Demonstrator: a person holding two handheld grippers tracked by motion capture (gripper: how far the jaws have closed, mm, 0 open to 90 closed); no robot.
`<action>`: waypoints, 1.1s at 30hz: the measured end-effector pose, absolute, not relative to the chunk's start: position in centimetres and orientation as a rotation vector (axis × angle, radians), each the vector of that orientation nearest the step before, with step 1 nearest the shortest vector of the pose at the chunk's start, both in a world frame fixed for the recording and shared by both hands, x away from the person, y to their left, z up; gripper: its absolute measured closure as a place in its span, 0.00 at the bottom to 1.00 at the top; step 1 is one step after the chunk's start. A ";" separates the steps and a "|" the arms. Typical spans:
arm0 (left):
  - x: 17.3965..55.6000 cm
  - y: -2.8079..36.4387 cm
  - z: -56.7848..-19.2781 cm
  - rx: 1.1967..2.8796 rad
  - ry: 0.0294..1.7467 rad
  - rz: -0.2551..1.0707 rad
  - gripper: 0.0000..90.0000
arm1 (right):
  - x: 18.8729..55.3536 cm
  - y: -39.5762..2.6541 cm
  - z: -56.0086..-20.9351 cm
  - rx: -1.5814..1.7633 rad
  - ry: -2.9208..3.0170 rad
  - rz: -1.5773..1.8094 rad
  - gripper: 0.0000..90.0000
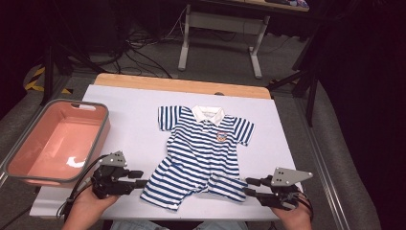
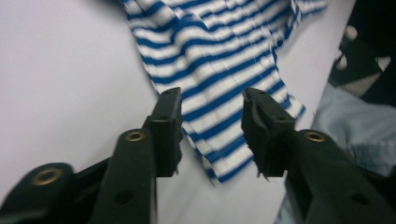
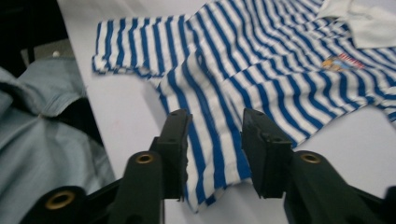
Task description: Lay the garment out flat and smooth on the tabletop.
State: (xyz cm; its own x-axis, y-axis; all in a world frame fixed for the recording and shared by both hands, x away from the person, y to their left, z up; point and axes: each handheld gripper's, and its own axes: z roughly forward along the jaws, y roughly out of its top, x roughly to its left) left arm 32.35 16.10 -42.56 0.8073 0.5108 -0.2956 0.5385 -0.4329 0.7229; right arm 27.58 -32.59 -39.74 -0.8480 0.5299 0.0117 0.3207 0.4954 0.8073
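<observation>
Here the striped romper [image 1: 201, 153] lies flat on the counter [image 1: 129, 120], collar away, its long axis running toward the person. The left gripper [image 1: 139, 178] and right gripper [image 1: 250, 187] flank its two leg hems, jaws parted with nothing pinched.

Your left hand [image 1: 88, 203] comes in from the bottom edge and grips the black two-jaw left gripper [image 1: 142, 178], topped by a grey three-cornered plate, with its black cable trailing back beside your wrist. It lies nearly level and points toward your right. Your right hand [image 1: 292, 215] holds the matching black right gripper [image 1: 249, 186] low and level, pointing toward your left. In both gripper views the black fingers [image 2: 167, 122] [image 3: 175, 144] stand apart, nothing pinched between their pads.
</observation>
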 end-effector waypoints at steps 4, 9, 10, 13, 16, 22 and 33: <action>33.4 16.2 -42.3 2.070 0.797 0.010 0.59 | 28.1 -32.7 -39.2 0.758 2.429 1.321 0.69; 34.8 15.6 -42.2 2.046 0.812 0.032 0.53 | 29.7 -32.2 -39.2 0.846 2.390 1.309 0.68; 35.1 15.4 -42.2 2.043 0.814 0.038 0.52 | 30.1 -32.0 -39.4 0.855 2.397 1.292 0.68; 36.0 14.7 -42.3 2.035 0.819 0.044 0.46 | 31.2 -31.0 -39.9 0.863 2.434 1.277 0.66; 36.9 14.2 -42.4 2.018 0.819 0.043 0.42 | 31.9 -29.3 -40.1 0.765 2.497 1.302 0.60; 37.9 13.4 -42.3 2.001 0.814 0.078 0.40 | 32.9 -26.3 -40.8 0.651 2.601 1.275 0.60; 38.4 12.9 -42.7 2.020 0.807 0.074 0.42 | 31.7 -23.9 -40.6 0.518 2.753 1.224 0.99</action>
State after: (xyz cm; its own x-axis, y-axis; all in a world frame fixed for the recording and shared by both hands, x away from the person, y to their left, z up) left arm 38.42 12.91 -42.70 0.7822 0.5684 -0.2553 0.5122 -0.3533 0.7828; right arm 31.74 -23.94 -40.61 -0.9392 0.3384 0.0592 0.2706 0.6224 0.7344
